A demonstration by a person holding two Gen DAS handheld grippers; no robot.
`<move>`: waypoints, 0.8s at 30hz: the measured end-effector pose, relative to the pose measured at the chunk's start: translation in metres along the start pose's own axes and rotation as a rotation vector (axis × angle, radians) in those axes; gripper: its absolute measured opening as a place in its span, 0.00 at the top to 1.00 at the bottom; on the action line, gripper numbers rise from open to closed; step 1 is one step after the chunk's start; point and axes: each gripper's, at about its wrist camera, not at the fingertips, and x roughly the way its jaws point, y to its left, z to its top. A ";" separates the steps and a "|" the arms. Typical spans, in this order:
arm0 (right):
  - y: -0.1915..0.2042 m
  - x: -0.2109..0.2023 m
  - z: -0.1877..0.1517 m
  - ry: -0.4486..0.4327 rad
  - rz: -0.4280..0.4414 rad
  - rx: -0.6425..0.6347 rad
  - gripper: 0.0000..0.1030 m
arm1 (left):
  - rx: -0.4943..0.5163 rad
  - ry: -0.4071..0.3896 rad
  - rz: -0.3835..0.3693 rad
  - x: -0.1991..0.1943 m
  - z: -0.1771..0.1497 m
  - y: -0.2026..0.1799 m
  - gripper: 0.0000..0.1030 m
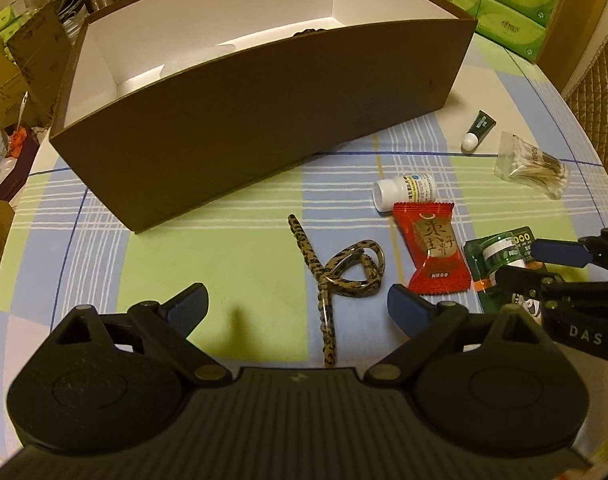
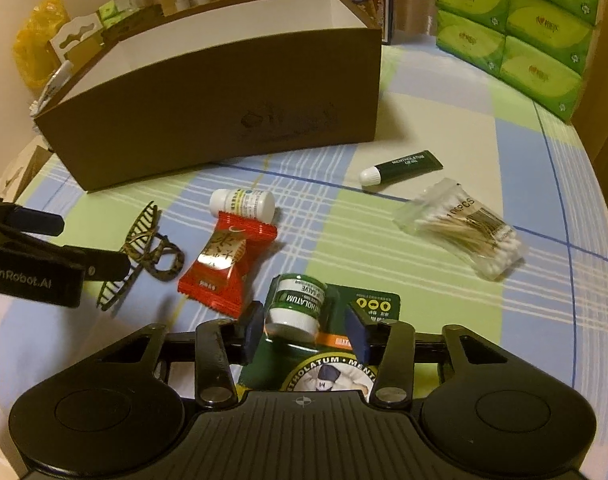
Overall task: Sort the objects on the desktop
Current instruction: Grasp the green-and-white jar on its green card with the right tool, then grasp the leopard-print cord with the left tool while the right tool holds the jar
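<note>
1. Right gripper (image 2: pixel 305 330) hangs low over the green salve pack (image 2: pixel 327 344), fingers half-spread and straddling the little jar on the card. Lined up for a pinch, I'd say, but nothing gripped yet.
2. Left gripper (image 1: pixel 300 304) sits wide open, empty, just above the leopard hair clip (image 1: pixel 335 268) — looks like the next pick.
3. Loose on the checked tablecloth (image 1: pixel 232 248): red snack packet (image 1: pixel 435 256), white pill bottle (image 1: pixel 405 190), green tube (image 2: pixel 403 166), bag of cotton swabs (image 2: pixel 463 228).
4. Brown box (image 1: pixel 264 120) stands behind them, open on top; something dark and something pale lie inside, too hidden to name.
</note>
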 end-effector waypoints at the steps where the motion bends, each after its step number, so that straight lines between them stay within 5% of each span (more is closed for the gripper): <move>1: 0.000 0.002 0.001 0.004 0.002 0.003 0.61 | 0.002 0.001 -0.001 0.001 0.000 0.000 0.08; 4: 0.002 0.007 0.000 0.012 0.005 -0.005 0.70 | 0.006 0.004 -0.008 0.005 0.001 -0.001 0.08; 13: -0.022 0.002 0.000 0.011 -0.080 0.034 0.70 | -0.009 0.016 -0.054 0.020 0.006 -0.004 0.12; 24: -0.043 -0.008 -0.004 0.011 -0.116 0.086 0.70 | -0.009 -0.015 -0.055 0.044 0.003 -0.014 0.39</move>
